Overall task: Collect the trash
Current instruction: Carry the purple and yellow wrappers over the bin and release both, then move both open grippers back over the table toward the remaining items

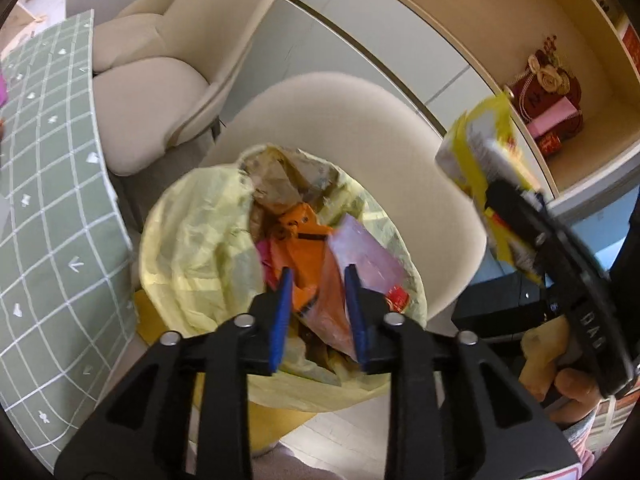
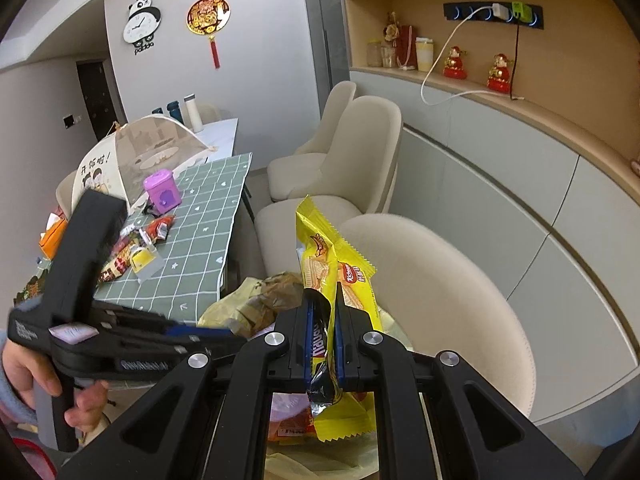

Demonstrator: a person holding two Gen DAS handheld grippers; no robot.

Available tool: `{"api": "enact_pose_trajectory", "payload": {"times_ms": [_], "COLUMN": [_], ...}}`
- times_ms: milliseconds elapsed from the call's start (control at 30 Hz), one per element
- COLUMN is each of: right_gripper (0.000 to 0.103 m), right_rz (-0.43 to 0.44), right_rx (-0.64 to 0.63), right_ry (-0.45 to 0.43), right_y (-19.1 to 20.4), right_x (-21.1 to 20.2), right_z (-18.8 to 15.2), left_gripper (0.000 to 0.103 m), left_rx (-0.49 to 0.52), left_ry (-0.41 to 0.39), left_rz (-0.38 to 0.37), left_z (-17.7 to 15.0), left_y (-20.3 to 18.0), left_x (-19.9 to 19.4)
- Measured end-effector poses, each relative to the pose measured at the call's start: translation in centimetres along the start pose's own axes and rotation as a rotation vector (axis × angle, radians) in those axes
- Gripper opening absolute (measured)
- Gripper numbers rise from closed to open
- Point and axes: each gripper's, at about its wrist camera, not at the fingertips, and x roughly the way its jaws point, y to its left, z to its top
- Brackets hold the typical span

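Trash: yellow wrapper [image 2: 340, 276] pinched between the closed fingers of the right gripper [image 2: 323, 344], above the lined bin [image 1: 192, 240]. Left gripper [image 1: 318, 312] over the bin, fingers apart, holding nothing.

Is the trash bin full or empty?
Pretty full. The bin's yellow bag is heaped with wrappers, an orange one and a pink one reaching up near its rim.
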Motion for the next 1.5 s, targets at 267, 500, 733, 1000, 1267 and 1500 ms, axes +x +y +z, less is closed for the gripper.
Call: {"api": "enact_pose_trajectory", "payload": {"times_ms": [267, 500, 733, 1000, 1267, 1500], "right_gripper": [0.009, 0.010, 0.014, 0.036, 0.036, 0.036], "right_rz": [0.126, 0.124, 0.117, 0.049, 0.015, 0.033], "right_rx": [0.048, 0.032, 0.022, -0.026, -0.035, -0.056], "right_ry": [0.154, 0.326, 0.355, 0.279, 0.144, 0.064], "right_y": [1.6, 2.3, 3.0, 4.7, 9.6, 17.1], "right_x": [5.8, 11.7, 11.0, 7.5, 5.3, 8.1], "right_z": [-3.4, -7.1, -7.0, -5.0, -1.4, 1.5], "left_gripper": [0.029, 0.029, 0.034, 0.035, 0.035, 0.035], "left_rx": [0.004, -0.031, -0.105, -0.202, -0.294, -0.249], "left_ry": [-0.117, -0.180, -0.237, -0.255, -0.289, -0.343], "left_rz": [0.080, 0.146, 0.210, 0.235, 0.257, 0.259], "left_z": [0.2, -1.0, -3.0, -5.3, -7.1, -6.6], "left_y": [2.2, 5.3, 9.5, 14.9, 22.6, 31.5], "left_x": [-4.3, -8.0, -10.6, -12.9, -15.7, -20.2]}}
